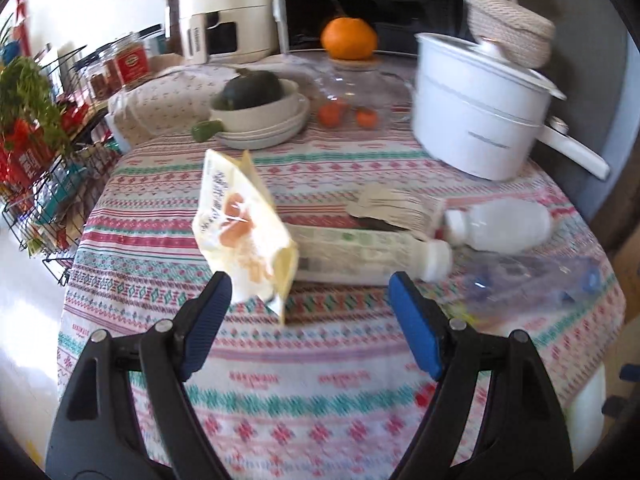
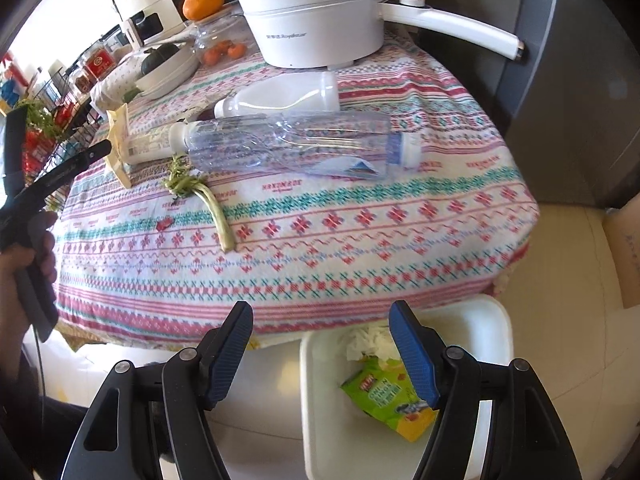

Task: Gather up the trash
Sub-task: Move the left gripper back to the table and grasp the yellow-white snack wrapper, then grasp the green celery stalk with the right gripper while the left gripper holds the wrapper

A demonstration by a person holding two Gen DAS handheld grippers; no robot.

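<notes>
A yellow snack bag [image 1: 244,232] stands crumpled on the patterned tablecloth [image 1: 320,400], just ahead of my left gripper [image 1: 310,282]. That gripper is open, with no pad pressing on the bag. Behind the bag lie a labelled bottle with a white cap [image 1: 360,252], a white bottle [image 1: 504,224] and a clear plastic bottle [image 2: 296,144]. A green vegetable stalk [image 2: 208,200] lies nearer the table's front edge. My right gripper [image 2: 321,310] hangs open and empty over a white bin [image 2: 308,400], which holds a green and yellow wrapper [image 2: 384,396] and tissue [image 2: 368,340].
At the back of the table stand a white pot with a long handle [image 1: 480,120], a bowl with a dark squash [image 1: 256,112], a glass jar with tangerines [image 1: 352,92] and a large orange [image 1: 348,38]. A wire rack [image 1: 40,200] stands left of the table, a grey cabinet [image 2: 580,80] right.
</notes>
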